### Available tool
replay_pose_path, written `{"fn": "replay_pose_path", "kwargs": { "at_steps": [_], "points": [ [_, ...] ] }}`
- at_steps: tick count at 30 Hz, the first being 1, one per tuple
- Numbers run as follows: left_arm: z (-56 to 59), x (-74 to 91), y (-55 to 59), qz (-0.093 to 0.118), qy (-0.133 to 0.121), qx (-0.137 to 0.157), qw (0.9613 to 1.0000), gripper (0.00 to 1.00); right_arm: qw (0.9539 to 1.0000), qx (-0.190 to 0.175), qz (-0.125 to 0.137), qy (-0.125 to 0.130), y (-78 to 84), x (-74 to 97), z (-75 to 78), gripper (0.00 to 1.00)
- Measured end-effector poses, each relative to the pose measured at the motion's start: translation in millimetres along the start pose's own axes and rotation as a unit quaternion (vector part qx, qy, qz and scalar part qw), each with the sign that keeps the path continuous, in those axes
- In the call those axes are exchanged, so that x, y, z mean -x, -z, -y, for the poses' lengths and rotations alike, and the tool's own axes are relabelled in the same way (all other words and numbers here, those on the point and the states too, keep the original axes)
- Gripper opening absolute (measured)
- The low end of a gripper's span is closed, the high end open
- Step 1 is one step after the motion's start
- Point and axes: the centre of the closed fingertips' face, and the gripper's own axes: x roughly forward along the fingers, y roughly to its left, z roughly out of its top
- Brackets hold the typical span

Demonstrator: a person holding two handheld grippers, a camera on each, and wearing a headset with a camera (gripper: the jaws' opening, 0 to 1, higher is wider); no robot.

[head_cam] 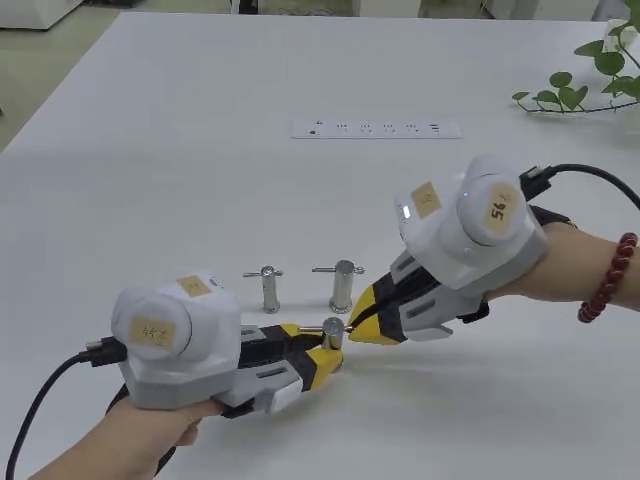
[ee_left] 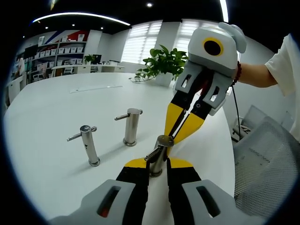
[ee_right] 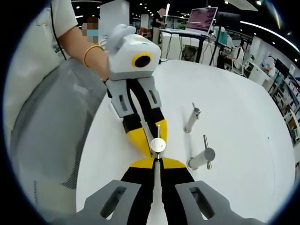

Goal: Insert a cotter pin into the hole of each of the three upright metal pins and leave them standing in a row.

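Last insertion, it seems: left claw (ee_left: 158, 165) pinches the metal pin (head_cam: 333, 329), right claw (head_cam: 357, 326) pinches the cotter pin (ee_right: 157, 170) at its hole. Next wants a straight, steady push.

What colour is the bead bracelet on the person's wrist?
Dark red; the bracelet shows best in the head view.

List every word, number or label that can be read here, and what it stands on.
"56": tan sticker on the right gripper; anything after it is unclear.
On the left gripper, the other tan sticker: handwriting too blurred.
Markings on the power strip: too small.
Text on the monitor screen: blurred.
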Motion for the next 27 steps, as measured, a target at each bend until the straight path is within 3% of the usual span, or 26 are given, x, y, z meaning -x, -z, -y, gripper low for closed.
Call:
{"fn": "replay_pose_path", "kwargs": {
  "at_steps": [5, 11, 19, 27],
  "points": [
    [0.0, -0.1, -0.2, -0.001, -0.002, 0.014, 0.9999, 0.13, 1.0000, 0.001, -0.003, 0.000, 2.2, -2.7, -1.7, 0.09],
    [-3.5, 2.8, -4.7, 0.005, -0.006, 0.012, 0.9999, 0.22, 0.9997, -0.014, 0.014, 0.012, -0.8, -0.4, 0.6, 0.17],
    [-4.3, 10.0, -4.3, -0.013, -0.011, -0.017, 0.9997, 0.32, 0.9964, -0.061, 0.055, 0.019, -12.0, 2.7, 0.6, 0.23],
    [0.6, 21.6, -3.7, -0.020, -0.004, -0.038, 0.9991, 0.36, 0.9957, -0.066, 0.062, 0.023, -15.2, -3.2, -2.7, 0.28]
  ]
}}
